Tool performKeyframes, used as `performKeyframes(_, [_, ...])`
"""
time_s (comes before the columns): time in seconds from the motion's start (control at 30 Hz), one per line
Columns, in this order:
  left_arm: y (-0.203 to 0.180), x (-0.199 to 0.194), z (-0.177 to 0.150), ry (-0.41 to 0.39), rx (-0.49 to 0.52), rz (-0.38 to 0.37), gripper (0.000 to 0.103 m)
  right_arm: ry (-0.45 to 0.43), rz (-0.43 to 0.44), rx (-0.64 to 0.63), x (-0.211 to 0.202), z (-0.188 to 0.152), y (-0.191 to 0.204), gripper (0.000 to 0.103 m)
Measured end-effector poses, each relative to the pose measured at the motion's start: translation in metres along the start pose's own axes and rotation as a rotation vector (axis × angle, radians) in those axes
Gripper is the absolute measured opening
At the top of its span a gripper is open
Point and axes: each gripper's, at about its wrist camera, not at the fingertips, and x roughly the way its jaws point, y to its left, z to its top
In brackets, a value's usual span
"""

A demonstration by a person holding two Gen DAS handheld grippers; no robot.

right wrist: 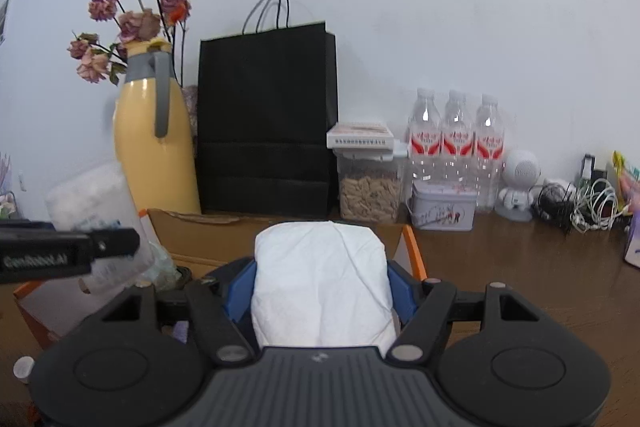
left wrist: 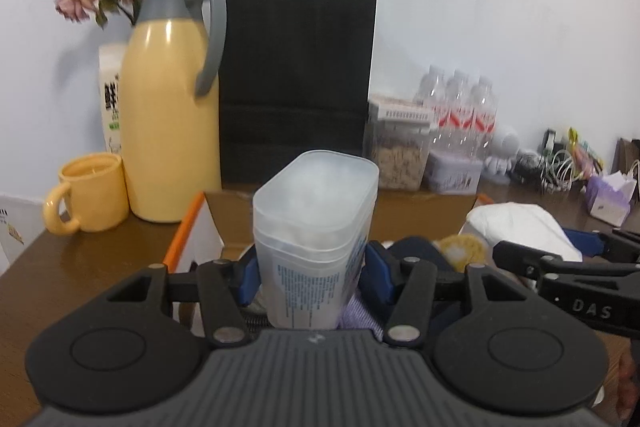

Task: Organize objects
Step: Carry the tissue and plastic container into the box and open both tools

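Two tools are loaded: your left tool [left wrist: 316,267] clamps a frosted tub [left wrist: 316,227] upright between its blue pads, and your right tool [right wrist: 320,291] grips a white packet [right wrist: 322,279]. Both hang over the open box [right wrist: 280,219] on the tabletop [right wrist: 520,259], near the yellow jug [left wrist: 168,123] and black bag [right wrist: 266,123].

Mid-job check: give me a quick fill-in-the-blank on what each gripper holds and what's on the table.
1. The left gripper is shut on a translucent plastic ____.
2. The right gripper holds a ____ soft packet.
3. The mug beside the flask is ____.
4. The paper bag against the wall is ____.

Missing words: container; white; yellow; black
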Motion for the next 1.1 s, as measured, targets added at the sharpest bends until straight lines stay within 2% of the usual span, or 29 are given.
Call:
performKeyframes(0.1, [0.003, 0.005, -0.003, 0.01, -0.004, 0.004, 0.056, 0.017, 0.008, -0.01, 0.005, -0.003, 0.002, 0.068])
performKeyframes(0.13, [0.003, 0.005, -0.004, 0.01, -0.003, 0.012, 0.059, 0.022, 0.013, -0.016, 0.006, -0.004, 0.003, 0.071])
performKeyframes(0.17, [0.003, 0.004, -0.005, -0.001, 0.0, 0.025, 0.076, 0.025, 0.015, -0.02, 0.007, -0.005, 0.004, 0.077])
performKeyframes(0.2, [0.003, 0.002, -0.007, -0.022, 0.003, 0.038, 0.087, 0.031, 0.018, -0.025, 0.008, -0.006, 0.005, 0.083])
performKeyframes(0.23, [0.001, -0.002, -0.007, -0.057, 0.008, 0.056, 0.103, 0.034, 0.019, -0.028, 0.008, -0.008, 0.007, 0.093])
performKeyframes(0.3, [-0.003, -0.013, -0.009, -0.135, 0.029, 0.102, 0.103, 0.018, 0.014, -0.04, 0.005, -0.009, 0.009, 0.096])
performKeyframes(0.4, [-0.006, -0.023, -0.008, -0.171, 0.037, 0.103, 0.103, -0.004, 0.016, -0.045, -0.002, -0.009, 0.012, 0.103])
performKeyframes(0.73, [-0.007, -0.031, -0.009, -0.194, 0.037, 0.08, 0.103, -0.04, 0.015, -0.044, -0.013, -0.006, 0.012, 0.103])
performKeyframes(0.9, [-0.007, -0.051, -0.008, -0.232, 0.027, 0.056, 0.103, -0.074, 0.025, -0.035, -0.028, -0.003, 0.011, 0.103])
performKeyframes(1.1, [-0.012, -0.077, -0.014, -0.238, 0.044, 0.017, 0.103, -0.087, 0.043, -0.061, -0.051, -0.001, 0.017, 0.103])
